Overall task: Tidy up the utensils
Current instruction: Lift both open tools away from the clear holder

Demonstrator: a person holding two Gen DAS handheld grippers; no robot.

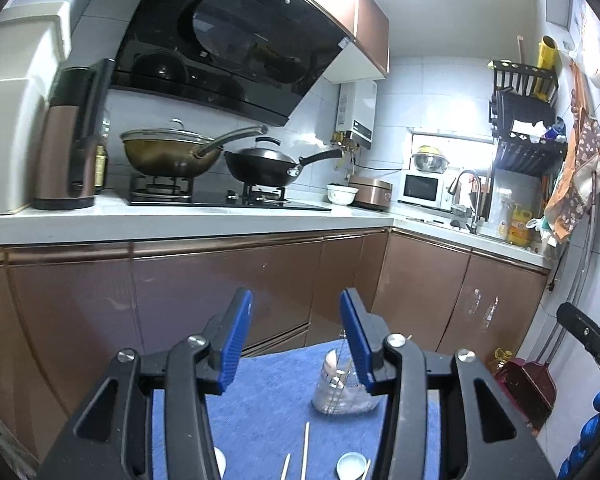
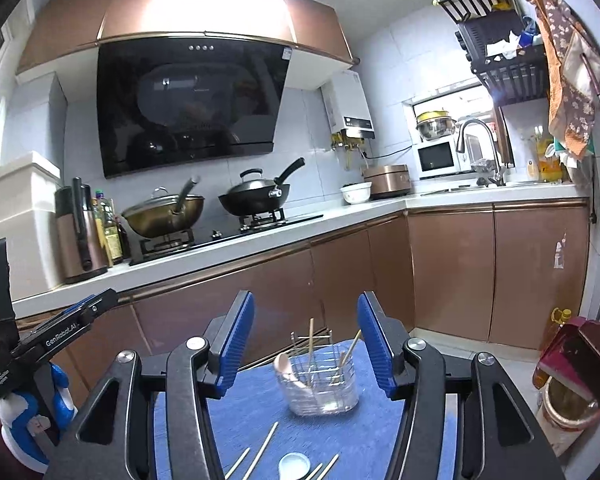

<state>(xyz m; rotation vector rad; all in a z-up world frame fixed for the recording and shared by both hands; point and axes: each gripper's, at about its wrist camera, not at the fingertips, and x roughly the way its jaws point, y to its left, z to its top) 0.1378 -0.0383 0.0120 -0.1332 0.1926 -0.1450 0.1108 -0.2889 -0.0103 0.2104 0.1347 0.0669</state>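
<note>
Left gripper (image 1: 296, 304) and right gripper (image 2: 306, 306), both half open and empty, above holder (image 2: 324, 384) with chopsticks (image 2: 310, 344) on blue cloth (image 2: 252, 412).

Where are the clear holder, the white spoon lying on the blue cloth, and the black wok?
clear holder (image 2: 324, 388), right wrist view, on its front wall.
white spoon (image 2: 294, 463), right wrist view, on its bowl.
black wok (image 2: 256, 198), right wrist view, on its side.
</note>
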